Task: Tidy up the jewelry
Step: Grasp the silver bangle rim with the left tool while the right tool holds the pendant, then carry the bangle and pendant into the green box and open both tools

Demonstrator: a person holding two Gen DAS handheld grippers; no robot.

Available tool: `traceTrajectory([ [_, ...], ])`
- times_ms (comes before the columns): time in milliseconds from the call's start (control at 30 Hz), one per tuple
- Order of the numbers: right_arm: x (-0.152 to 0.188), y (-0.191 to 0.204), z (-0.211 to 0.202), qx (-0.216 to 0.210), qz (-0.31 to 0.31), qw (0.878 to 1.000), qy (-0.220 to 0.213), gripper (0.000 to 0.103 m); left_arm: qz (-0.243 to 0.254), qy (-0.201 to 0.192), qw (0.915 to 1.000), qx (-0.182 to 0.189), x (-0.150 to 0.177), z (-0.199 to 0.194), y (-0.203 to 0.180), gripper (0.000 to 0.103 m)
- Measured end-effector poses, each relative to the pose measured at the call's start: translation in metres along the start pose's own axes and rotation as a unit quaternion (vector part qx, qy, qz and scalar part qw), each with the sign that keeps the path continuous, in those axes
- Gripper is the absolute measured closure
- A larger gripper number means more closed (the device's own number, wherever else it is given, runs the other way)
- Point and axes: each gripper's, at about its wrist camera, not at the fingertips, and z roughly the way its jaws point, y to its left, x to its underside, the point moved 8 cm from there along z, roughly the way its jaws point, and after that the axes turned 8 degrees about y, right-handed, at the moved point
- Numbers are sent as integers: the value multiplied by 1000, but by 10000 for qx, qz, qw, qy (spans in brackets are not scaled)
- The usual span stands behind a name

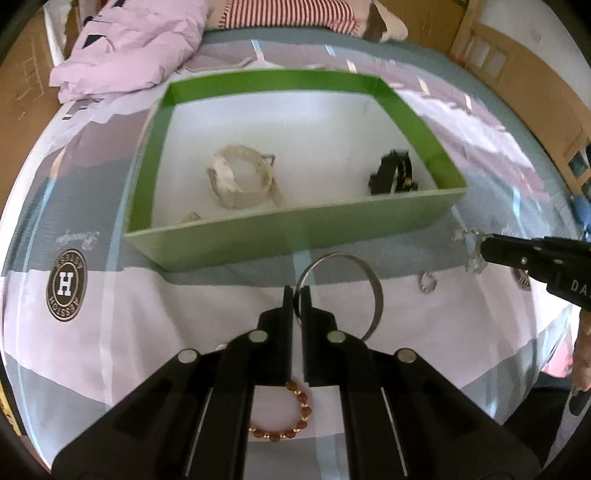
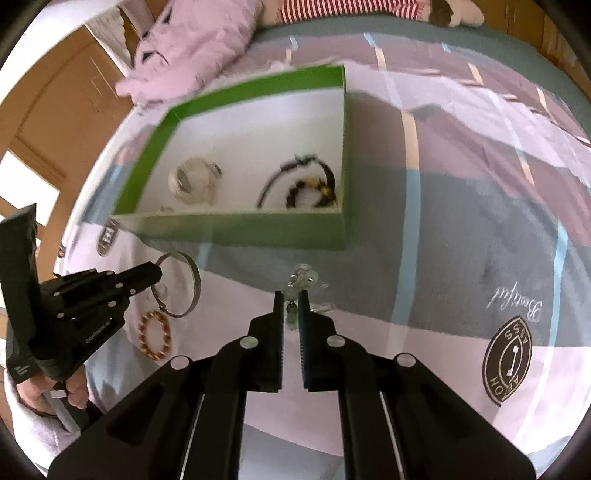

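Observation:
My left gripper (image 1: 297, 293) is shut on a thin silver bangle (image 1: 373, 284), which hangs lifted above the bedspread; the same bangle (image 2: 192, 273) shows at the left gripper (image 2: 157, 273) in the right wrist view. My right gripper (image 2: 291, 295) is shut on a clear crystal bracelet (image 2: 303, 277), also seen at the right gripper's tip (image 1: 484, 251) as a glassy cluster (image 1: 469, 240). A brown and gold bead bracelet (image 1: 297, 413) (image 2: 157, 334) lies on the bed under the left gripper. The green box (image 1: 295, 229) (image 2: 243, 227) holds a white watch (image 1: 240, 177) (image 2: 194, 181) and dark bracelets (image 1: 393, 173) (image 2: 306, 188).
A small silver ring (image 1: 427, 282) lies on the bedspread right of the bangle. A crumpled pink quilt (image 1: 136, 44) and a striped pillow (image 1: 288, 13) sit behind the box. Wooden furniture (image 1: 524, 96) borders the bed. A hand (image 2: 75, 391) grips the left tool.

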Motion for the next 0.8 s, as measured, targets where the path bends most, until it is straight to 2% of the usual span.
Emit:
traceTrajectory([
  [233,-18,11,-28,-164,-114,9980,-605,96,-267,-606,9977,148,-22,-41,16,100],
  [300,-27,18,-39,-112,-195,9959,-874,96,-338,-748,9966,101,-34,-52,23,100],
  [500,-59,41,-69,-323,-275,9853,-1656,96,-522,-1141,9920,-132,-61,-74,41,100],
  [633,-73,51,-64,-306,-335,9838,-1735,96,-687,-1026,9921,-220,-68,-62,54,100],
  [800,-77,47,-43,-179,-305,9869,-1572,96,-742,-894,9925,-372,-78,-46,60,100],
])
